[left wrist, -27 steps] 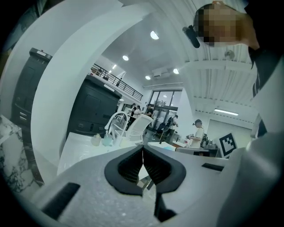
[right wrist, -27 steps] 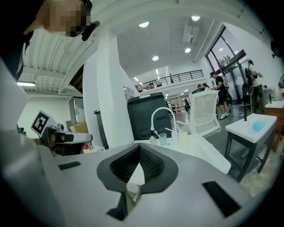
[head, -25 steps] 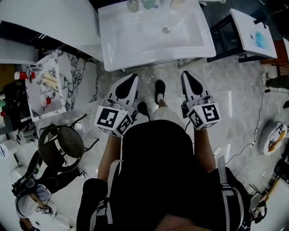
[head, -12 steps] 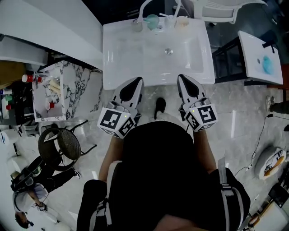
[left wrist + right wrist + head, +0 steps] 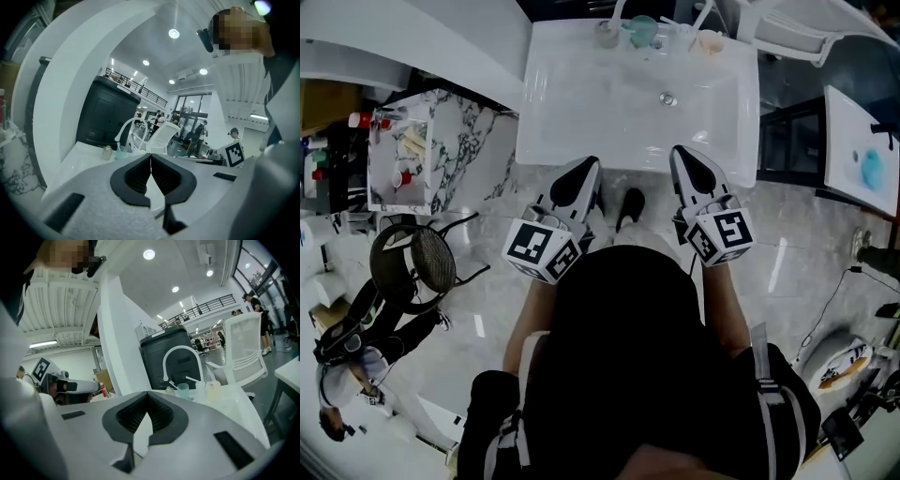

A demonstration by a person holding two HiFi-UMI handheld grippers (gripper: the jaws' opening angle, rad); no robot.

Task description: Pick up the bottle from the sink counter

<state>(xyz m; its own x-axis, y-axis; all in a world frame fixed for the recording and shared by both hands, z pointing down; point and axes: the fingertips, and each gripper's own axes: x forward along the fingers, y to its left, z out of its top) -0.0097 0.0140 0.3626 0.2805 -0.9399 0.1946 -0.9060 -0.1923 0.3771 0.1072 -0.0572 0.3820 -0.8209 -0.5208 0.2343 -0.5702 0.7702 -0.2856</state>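
At the far rim of the sink [image 5: 536, 141], beside the faucet [image 5: 617, 11], the small bottle [image 5: 605, 35] stood upright, straight ahead across the basin from your left gripper [image 5: 584, 173]. That one sat nearer than your right gripper [image 5: 684, 161]. Both were clenched, empty.
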